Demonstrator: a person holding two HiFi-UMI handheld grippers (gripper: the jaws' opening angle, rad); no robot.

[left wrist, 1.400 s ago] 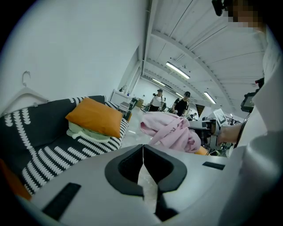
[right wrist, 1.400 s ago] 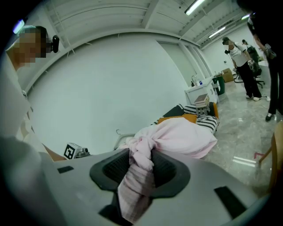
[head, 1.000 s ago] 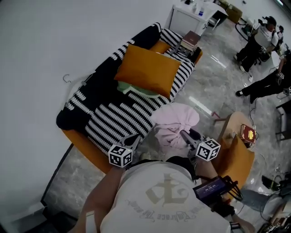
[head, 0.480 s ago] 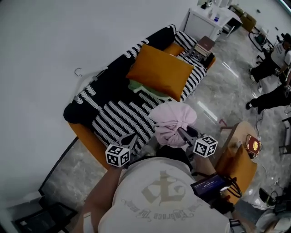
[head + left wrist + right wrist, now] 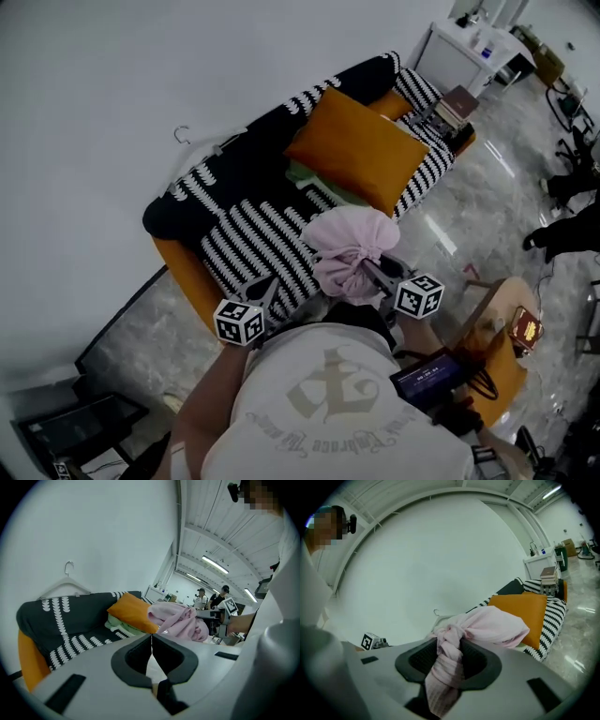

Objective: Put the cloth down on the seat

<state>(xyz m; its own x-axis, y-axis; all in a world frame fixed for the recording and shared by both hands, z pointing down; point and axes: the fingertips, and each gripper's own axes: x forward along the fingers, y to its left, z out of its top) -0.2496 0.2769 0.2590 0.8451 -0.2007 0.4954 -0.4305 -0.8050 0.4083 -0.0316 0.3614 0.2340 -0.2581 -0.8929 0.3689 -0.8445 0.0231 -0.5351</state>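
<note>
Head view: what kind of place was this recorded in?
Probably a mock living-room corner inside a large workspace: a sofa with an orange cushion stands against a bare wall, while the left gripper view shows a high ceiling with strip lights and people beyond.

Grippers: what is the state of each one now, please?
Left gripper: closed, holding nothing.
Right gripper: closed on the bunched pink cloth.
</note>
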